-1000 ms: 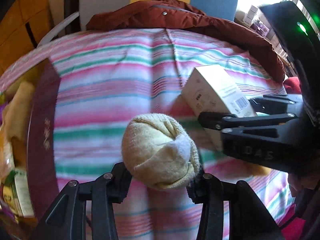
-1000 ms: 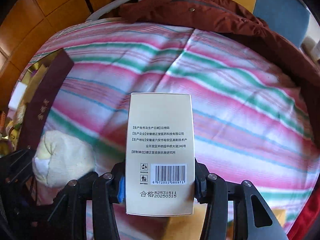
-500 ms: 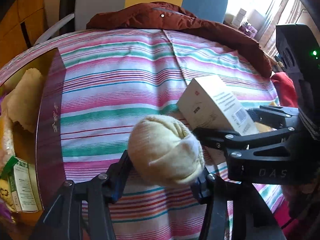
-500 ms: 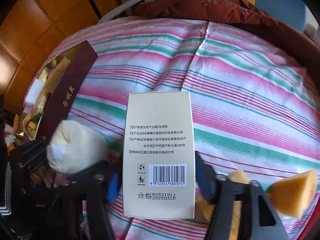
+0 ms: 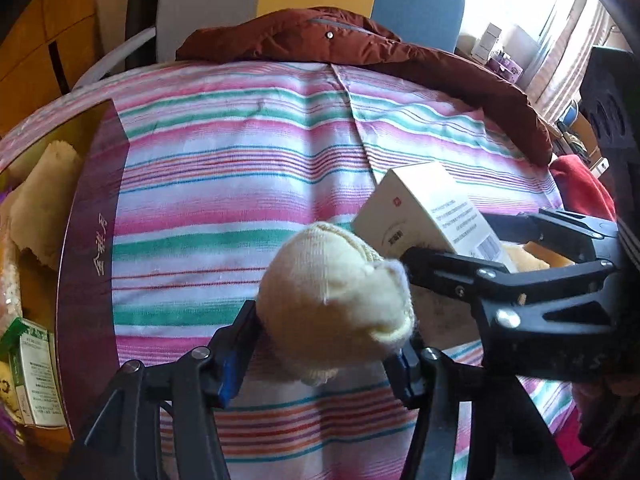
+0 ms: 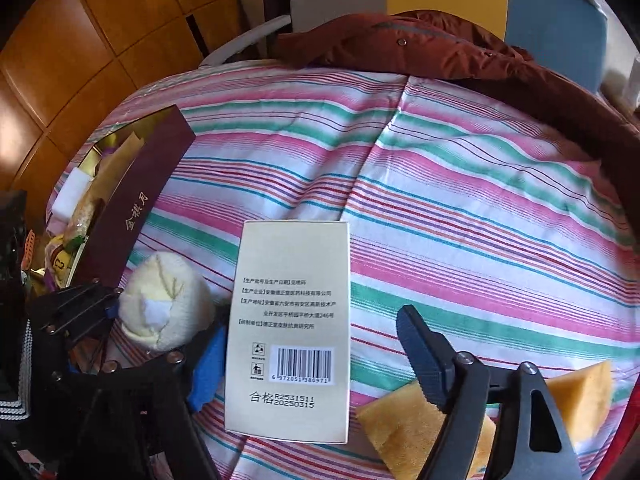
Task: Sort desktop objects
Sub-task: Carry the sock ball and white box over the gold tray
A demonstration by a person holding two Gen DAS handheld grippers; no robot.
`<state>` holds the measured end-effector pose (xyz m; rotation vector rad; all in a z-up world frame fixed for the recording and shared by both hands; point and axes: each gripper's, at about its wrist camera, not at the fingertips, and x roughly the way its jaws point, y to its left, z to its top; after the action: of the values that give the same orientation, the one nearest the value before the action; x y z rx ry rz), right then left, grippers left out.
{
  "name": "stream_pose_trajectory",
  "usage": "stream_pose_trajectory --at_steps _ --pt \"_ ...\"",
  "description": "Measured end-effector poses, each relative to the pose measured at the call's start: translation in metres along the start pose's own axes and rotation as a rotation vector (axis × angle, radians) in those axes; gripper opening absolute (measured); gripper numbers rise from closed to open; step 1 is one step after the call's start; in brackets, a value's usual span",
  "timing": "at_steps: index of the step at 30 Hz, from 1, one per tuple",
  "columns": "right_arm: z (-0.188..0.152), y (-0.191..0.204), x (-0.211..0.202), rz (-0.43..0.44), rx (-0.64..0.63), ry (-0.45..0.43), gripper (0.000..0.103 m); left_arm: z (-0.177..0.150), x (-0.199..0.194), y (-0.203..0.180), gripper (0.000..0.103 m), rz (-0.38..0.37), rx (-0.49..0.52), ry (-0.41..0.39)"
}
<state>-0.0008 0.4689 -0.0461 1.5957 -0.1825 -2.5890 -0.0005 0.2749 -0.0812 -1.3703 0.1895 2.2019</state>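
A cream rolled sock ball sits between the fingers of my left gripper. The jaws are opening, and both pads still touch the ball's sides. In the right wrist view the sock ball is at the lower left, beside the box. A pale cardboard box with a barcode lies flat on the striped cloth between the fingers of my right gripper. Those jaws are closing slightly. The left blue pad is at the box's edge and the right finger stands clear of it. The same box shows at the right in the left wrist view.
A maroon gift box holding a towel and a green-white carton lies open at the left edge. Yellow sponge pieces lie under my right gripper. A rust-brown jacket lines the far edge of the striped cloth.
My right jaws widened and the right finger came off the box. That gripper shifted right, bringing the yellow sponge into view. My left jaws widened a little around the sock ball.
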Motion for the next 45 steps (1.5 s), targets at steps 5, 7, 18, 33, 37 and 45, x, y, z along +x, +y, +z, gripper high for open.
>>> stream_pose_trajectory --at_steps 5,7,18,33,37,45 --pt "0.0 0.011 0.006 -0.023 -0.052 0.012 0.051 -0.003 -0.001 -0.004 0.051 0.014 0.036 -0.04" --pt "-0.001 0.013 0.006 -0.019 -0.064 0.009 0.05 -0.004 -0.005 -0.004 0.05 0.019 0.04 -0.051" --pt "0.0 0.022 0.004 -0.024 -0.051 -0.042 0.05 -0.003 -0.063 -0.003 0.05 0.076 0.054 -0.188" --pt "0.006 0.038 -0.005 -0.022 -0.038 -0.11 0.05 -0.015 -0.136 0.002 0.05 0.078 0.048 -0.304" --pt "0.005 0.049 -0.008 -0.011 -0.046 -0.126 0.05 -0.018 -0.146 0.015 0.05 0.095 0.024 -0.325" --pt "0.006 0.073 -0.02 0.022 -0.045 -0.176 0.05 -0.029 -0.145 0.062 0.05 0.155 -0.048 -0.316"
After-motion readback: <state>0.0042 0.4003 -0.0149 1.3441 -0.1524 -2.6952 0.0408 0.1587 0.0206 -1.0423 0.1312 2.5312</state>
